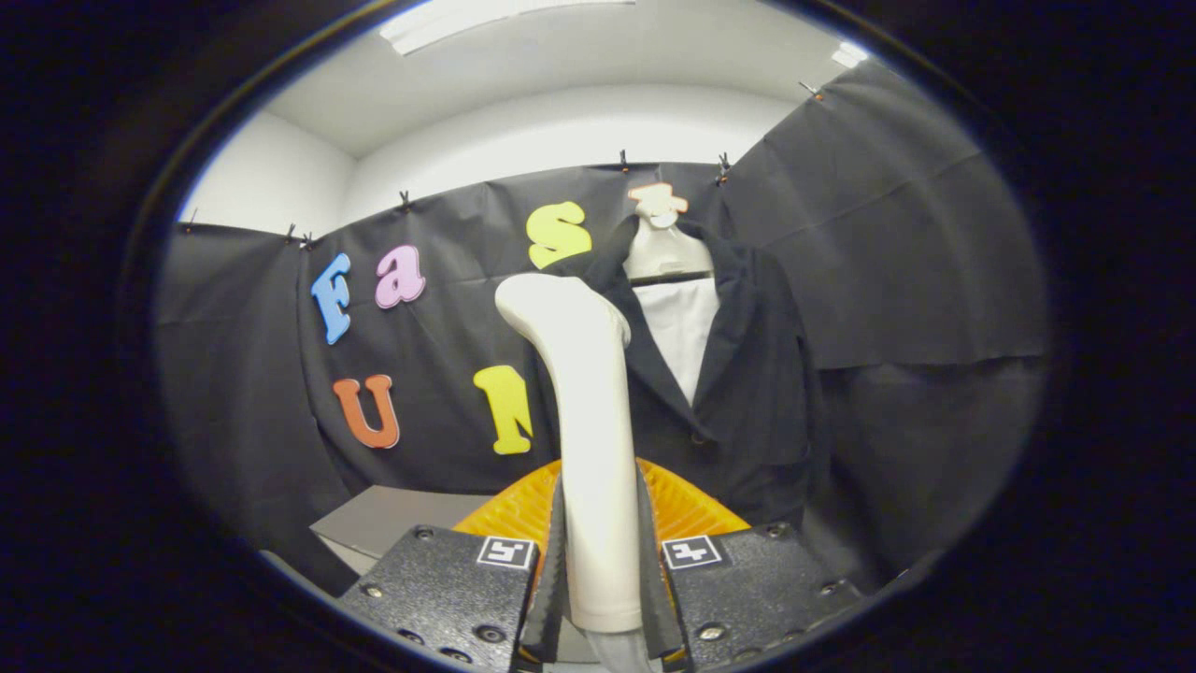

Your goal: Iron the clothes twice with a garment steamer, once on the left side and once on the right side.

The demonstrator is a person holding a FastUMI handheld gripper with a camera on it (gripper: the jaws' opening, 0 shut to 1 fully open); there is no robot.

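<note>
The gripper [603, 561] has its jaws closed tight on the handle of the white garment steamer [584, 393], which stands upright between the fingers with its head reaching up to the left lapel of the dark jacket [747, 393] hanging on a mannequin just beyond, slightly right.

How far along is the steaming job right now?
Done: the gripper is shut on the steamer, held upright. In hand: its head sits near the dark jacket on the hanger; contact unclear. Left: apparently both passes; nothing on the jacket shows a finished one.
</note>
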